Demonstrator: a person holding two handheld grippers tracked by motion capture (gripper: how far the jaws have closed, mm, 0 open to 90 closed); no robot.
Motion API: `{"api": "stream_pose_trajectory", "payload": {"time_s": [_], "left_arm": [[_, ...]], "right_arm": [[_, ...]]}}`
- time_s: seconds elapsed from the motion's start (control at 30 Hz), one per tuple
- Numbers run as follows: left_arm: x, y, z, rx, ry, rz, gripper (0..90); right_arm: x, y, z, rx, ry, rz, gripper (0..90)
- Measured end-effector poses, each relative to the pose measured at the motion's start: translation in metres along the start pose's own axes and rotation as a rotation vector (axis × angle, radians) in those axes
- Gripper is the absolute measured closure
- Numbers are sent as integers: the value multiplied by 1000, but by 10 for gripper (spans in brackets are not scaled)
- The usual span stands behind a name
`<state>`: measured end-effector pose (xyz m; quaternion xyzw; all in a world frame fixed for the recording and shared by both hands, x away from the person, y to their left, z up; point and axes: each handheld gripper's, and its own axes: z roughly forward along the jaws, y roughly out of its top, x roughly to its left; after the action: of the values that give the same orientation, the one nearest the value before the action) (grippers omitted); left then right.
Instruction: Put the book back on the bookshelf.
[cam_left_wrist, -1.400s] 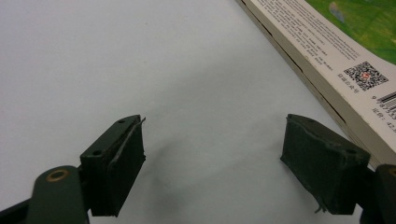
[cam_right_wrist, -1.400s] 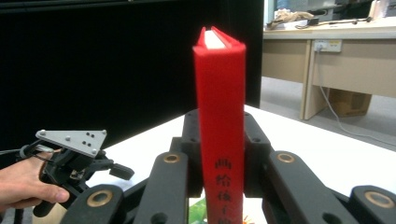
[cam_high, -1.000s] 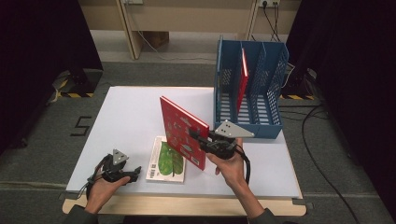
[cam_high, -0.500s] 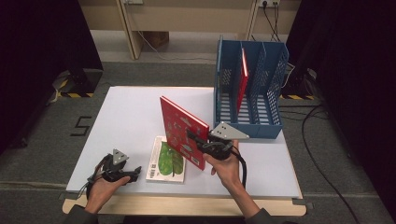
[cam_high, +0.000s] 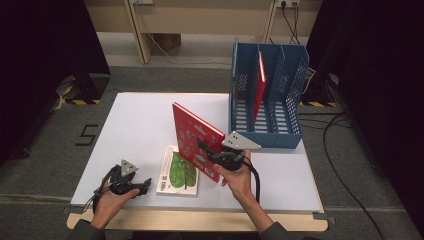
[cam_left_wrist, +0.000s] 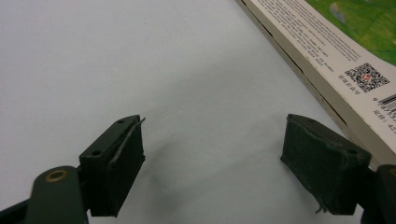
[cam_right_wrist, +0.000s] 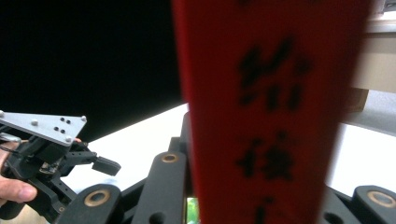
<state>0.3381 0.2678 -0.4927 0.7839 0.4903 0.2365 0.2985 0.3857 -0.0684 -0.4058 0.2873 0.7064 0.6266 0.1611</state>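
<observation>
The right tool (cam_high: 212, 154) is clenching a red book (cam_high: 196, 140), gripping it at its lower near edge and holding it upright, tilted a little, above the white counter (cam_high: 140, 125). In the right gripper view the book's red spine (cam_right_wrist: 271, 107), printed with dark characters, is running up between that tool's black jaws, which are pressing on it from both sides. This red book is standing to the near left of the blue file rack (cam_high: 267, 95), apart from it, with its far corner pointing toward the rack's left wall. The rack is sitting at the counter's far right part, and a second, thin red book (cam_high: 259, 85) is leaning upright inside its left compartment. Just to the near left of the held book, farther from the rack, a book with a green cover (cam_high: 178, 171) is lying flat on the counter. The left tool (cam_high: 142, 184) is resting low at the counter's near edge, left of the green book and well apart from the rack; its jaws are standing released, with bare counter between them, and in the left gripper view the green book's pale edge (cam_left_wrist: 327, 70) is lying just beside one jaw without touching it.
</observation>
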Motion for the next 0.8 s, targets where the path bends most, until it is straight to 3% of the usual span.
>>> {"api": "stream_pose_trajectory", "payload": {"time_s": [0.7,0.8], "left_arm": [[-1,0,0,0,-1,3,201],[0,0,0,0,-1,4,200]], "right_arm": [[-2,-11,7,4,-6,15,745],[-3,-12,8,0,-8,0,742]]}}
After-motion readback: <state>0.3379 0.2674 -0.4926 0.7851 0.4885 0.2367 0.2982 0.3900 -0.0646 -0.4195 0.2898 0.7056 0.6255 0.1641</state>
